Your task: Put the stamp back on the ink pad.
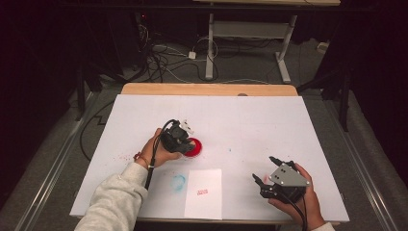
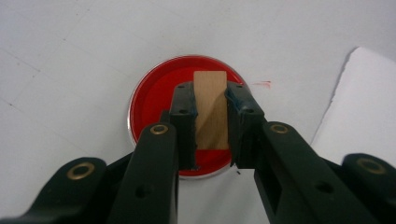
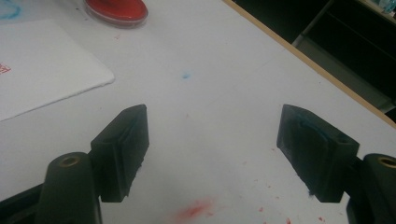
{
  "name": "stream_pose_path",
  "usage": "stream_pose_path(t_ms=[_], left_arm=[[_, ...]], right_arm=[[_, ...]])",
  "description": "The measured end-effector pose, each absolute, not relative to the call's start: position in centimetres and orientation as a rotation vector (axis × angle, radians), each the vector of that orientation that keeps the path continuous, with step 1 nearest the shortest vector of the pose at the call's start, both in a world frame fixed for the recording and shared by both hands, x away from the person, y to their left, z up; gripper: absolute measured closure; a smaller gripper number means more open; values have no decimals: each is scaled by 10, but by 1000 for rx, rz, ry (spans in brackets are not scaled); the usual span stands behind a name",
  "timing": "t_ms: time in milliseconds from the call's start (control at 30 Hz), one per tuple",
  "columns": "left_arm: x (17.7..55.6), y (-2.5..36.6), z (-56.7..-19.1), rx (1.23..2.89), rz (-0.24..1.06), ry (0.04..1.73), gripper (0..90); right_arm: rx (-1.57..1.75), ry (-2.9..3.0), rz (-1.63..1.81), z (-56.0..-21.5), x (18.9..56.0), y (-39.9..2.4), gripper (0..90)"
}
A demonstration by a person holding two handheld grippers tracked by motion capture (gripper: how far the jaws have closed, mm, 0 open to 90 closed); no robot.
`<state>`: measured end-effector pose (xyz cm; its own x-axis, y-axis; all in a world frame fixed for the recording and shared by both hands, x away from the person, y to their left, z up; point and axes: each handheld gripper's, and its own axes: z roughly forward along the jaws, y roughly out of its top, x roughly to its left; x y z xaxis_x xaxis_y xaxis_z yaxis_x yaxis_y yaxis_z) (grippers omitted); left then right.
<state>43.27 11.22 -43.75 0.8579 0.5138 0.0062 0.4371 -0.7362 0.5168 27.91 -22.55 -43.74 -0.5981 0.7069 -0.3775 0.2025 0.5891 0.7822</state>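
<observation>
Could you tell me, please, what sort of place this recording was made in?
Probably a lab or studio recording bay: black curtains surround a wooden table covered by an ink-stained white sheet, loose cables lie on the grey floor, and a white-legged adjustable desk stands behind.

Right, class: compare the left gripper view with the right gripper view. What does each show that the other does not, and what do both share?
Left gripper view alone: a wooden block clamped between the left gripper jaws, over the red ink pad.

Right gripper view alone: the right gripper open on nothing, a blue smudge, red stains and the table's wooden edge.

Both: the red ink pad, the white paper sheet and the white tabletop.
</observation>
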Motion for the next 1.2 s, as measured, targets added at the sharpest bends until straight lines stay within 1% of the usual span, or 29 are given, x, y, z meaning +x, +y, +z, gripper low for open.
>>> stream_pose_path(t_ms=[367,567,767,833,867,1067,1100,1200], left_arm=[[439,110,-444,2534,182,709,718],[438,112,-441,2506,208,723,689],[433,115,-434,2454,246,719,649],[431,116,-432,2441,266,720,616],[430,116,-431,2433,269,717,615],[419,119,-421,2365,333,691,565],[417,120,-419,2352,343,688,538],[411,121,-417,2328,378,666,507]], right_arm=[[714,2121,924,-438,279,-226,255],[716,2117,928,-437,279,-226,255],[713,2118,927,-437,279,-226,255],[715,2117,925,-437,279,-226,255],[716,2116,926,-437,279,-226,255],[714,2115,925,-437,279,-226,255],[714,2115,926,-437,279,-226,255],[714,2114,925,-437,279,-226,255]])
